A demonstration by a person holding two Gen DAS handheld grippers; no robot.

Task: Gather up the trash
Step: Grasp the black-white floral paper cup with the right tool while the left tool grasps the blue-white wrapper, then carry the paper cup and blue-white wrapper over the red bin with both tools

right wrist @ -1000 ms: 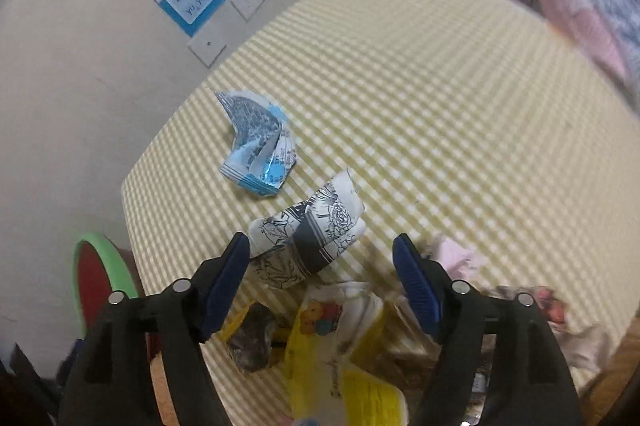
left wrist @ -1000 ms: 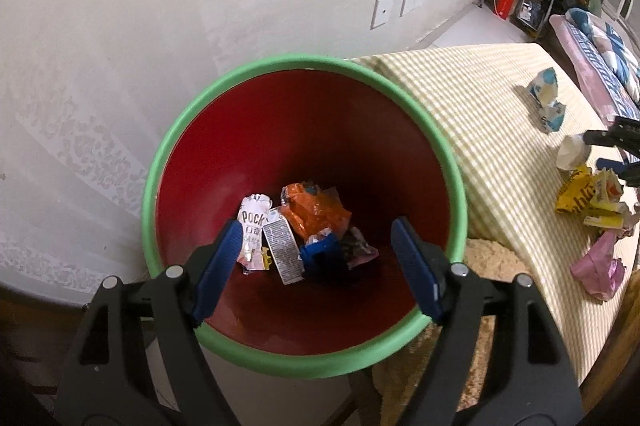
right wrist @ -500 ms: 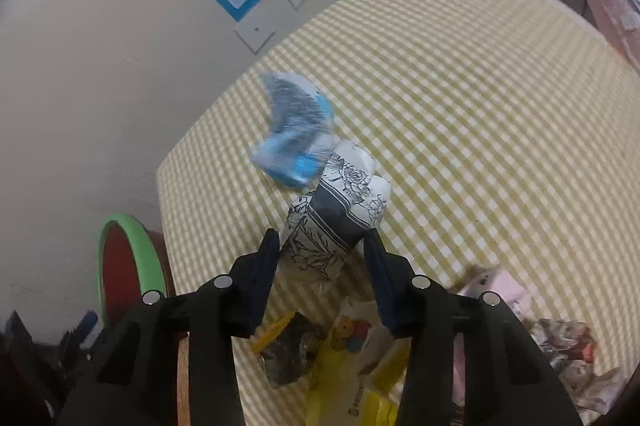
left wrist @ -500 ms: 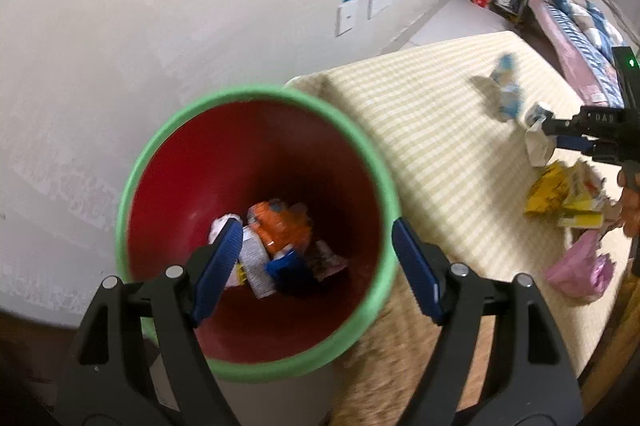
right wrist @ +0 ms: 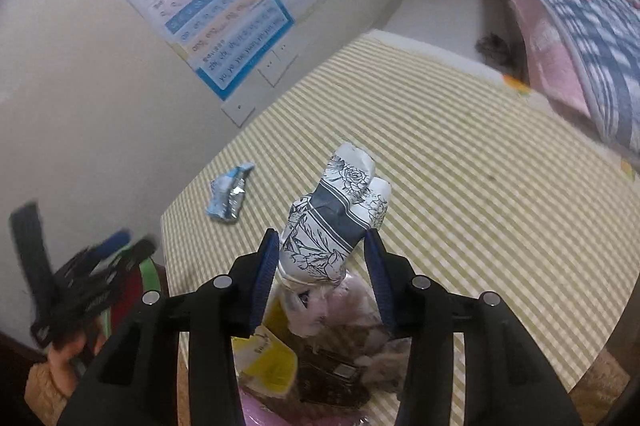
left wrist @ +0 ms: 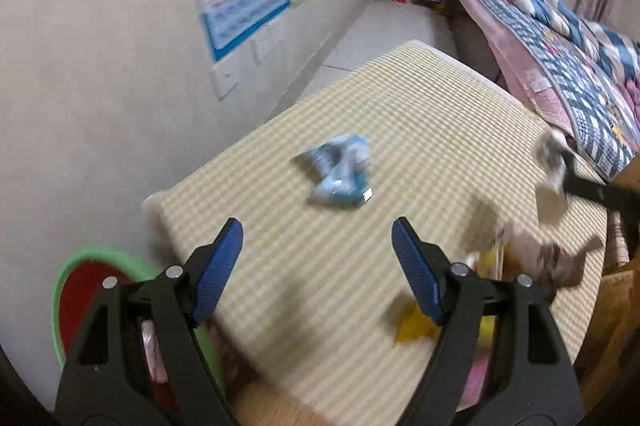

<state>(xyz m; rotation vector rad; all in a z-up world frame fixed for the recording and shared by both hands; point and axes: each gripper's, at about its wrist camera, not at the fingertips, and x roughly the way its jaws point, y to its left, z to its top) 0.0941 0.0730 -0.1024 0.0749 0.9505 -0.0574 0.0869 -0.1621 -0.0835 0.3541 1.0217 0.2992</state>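
Checked cloth covers the desk (right wrist: pixel 460 154), where a blue wrapper (right wrist: pixel 229 198) lies alone. Right gripper (right wrist: pixel 322 258) fingers pinch a flowered paper wrapper (right wrist: pixel 336 222) above the trash pile (right wrist: pixel 320 358). Left gripper (left wrist: pixel 318 266) fingers gape wide, beside the bin (left wrist: pixel 68 274).

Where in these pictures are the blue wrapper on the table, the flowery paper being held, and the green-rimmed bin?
blue wrapper (left wrist: pixel 340 174), left wrist view, crumpled middle.
flowery paper (right wrist: pixel 332 226), right wrist view, dark band at its middle.
green-rimmed bin (left wrist: pixel 80 255), left wrist view, top of the green rim.
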